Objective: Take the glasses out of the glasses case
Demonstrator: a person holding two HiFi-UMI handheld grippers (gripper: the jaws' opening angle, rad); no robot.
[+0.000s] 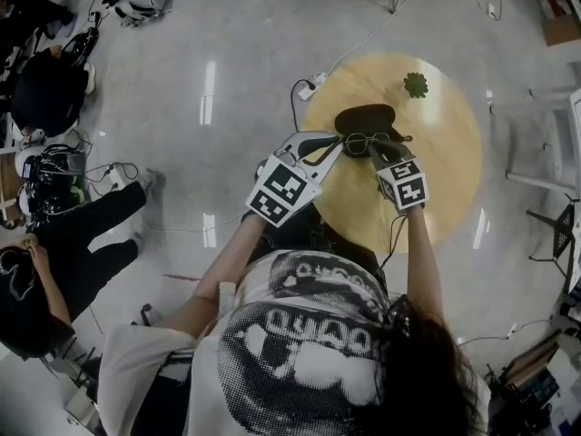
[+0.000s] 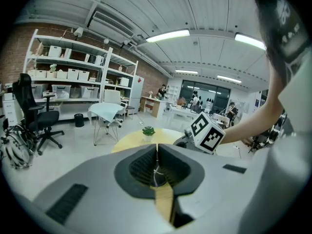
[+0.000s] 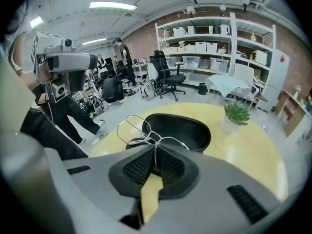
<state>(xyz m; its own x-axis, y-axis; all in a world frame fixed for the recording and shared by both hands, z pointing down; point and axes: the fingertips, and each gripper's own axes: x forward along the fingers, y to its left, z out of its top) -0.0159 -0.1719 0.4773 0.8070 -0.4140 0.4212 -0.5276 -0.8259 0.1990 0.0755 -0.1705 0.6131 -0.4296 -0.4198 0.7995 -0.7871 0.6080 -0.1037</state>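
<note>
A black glasses case (image 1: 363,116) lies open on the round wooden table (image 1: 445,180). In the right gripper view its hollow shell (image 3: 180,128) sits just beyond my jaws. Thin wire-rimmed glasses (image 1: 359,141) hang over its near edge, lifted off the case. My right gripper (image 1: 374,148) is shut on the glasses (image 3: 141,130), with one rim running down between the pads. The left gripper (image 1: 338,143) hovers close by on the left and stands shut (image 2: 157,150). A thin pale wire shows between its pads; what it is I cannot tell.
A small potted plant (image 1: 416,84) stands at the table's far side, also seen from the right gripper (image 3: 237,113). A power strip (image 1: 313,82) and cables lie on the floor by the table. A person (image 1: 54,262) sits at the left. Shelves (image 3: 219,38) line the brick wall.
</note>
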